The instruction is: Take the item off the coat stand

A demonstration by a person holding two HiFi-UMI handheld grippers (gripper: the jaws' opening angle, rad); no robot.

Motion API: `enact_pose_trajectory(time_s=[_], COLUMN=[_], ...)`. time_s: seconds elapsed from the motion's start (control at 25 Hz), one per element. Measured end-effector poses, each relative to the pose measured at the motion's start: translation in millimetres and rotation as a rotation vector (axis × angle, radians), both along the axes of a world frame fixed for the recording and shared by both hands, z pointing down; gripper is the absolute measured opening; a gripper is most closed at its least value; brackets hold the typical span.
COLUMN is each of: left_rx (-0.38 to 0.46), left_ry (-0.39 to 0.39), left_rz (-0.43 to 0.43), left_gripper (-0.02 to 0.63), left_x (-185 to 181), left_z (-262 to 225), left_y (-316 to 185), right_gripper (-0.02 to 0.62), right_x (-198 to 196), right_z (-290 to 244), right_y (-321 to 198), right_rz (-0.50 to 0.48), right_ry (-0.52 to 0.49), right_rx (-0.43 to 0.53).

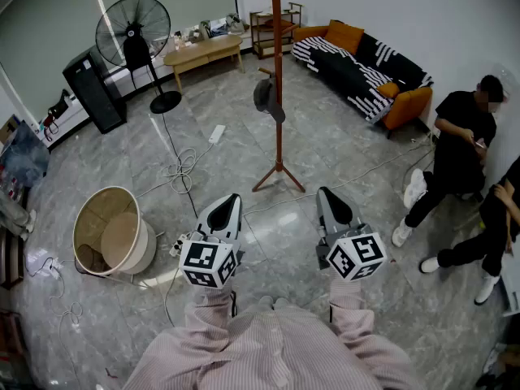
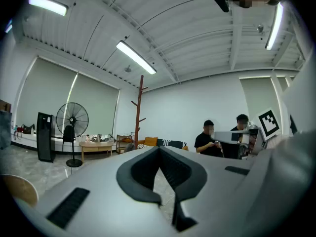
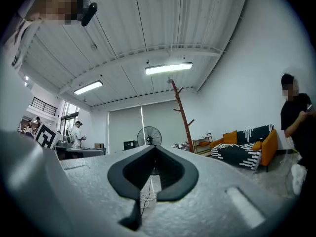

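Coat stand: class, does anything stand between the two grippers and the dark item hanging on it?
Nothing visible does. Between the left gripper, the right gripper and the dark item on the coat stand lies open floor, crossed only by a thin cable.

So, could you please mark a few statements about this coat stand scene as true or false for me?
1. A dark item hangs on the coat stand. True.
2. The left gripper grips that item. False: it is shut on nothing, well short of the stand.
3. The fan stands left of the stand in the head view. True.
4. The right gripper has its jaws wide apart. False: they are together, with nothing between them.
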State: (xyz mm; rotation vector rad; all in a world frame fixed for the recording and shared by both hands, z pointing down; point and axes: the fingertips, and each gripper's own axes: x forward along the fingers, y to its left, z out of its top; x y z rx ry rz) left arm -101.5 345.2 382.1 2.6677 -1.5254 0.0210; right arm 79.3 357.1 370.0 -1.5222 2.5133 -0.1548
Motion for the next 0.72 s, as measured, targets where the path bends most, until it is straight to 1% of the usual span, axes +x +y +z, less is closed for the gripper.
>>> enact_pose_trajectory(time_s=[0.28, 0.56, 0.72], left_rx=[-0.014, -0.025, -0.033], left_ry=[-0.011, 0.023, 0.020], left_rz=[-0.006, 0.002, -0.007], left_gripper=[0.002, 0.002, 0.003], left_x=[4.8, 14.3, 18.9], left_z=[3.0, 4.4, 5.8], left_y=[-1.7, -6.6, -10.5], right_gripper=[0.005, 0.005, 0.005], right_x=[3.0, 12.6, 17.9], right_z=[1.9, 7.6, 9.1], right_y=[-2.8, -12.0, -16.7], right_rz=[-0.013, -0.015, -0.019], right_ry=[-0.004, -0.017, -0.021], right_rx=[-0.009, -0.035, -0.037])
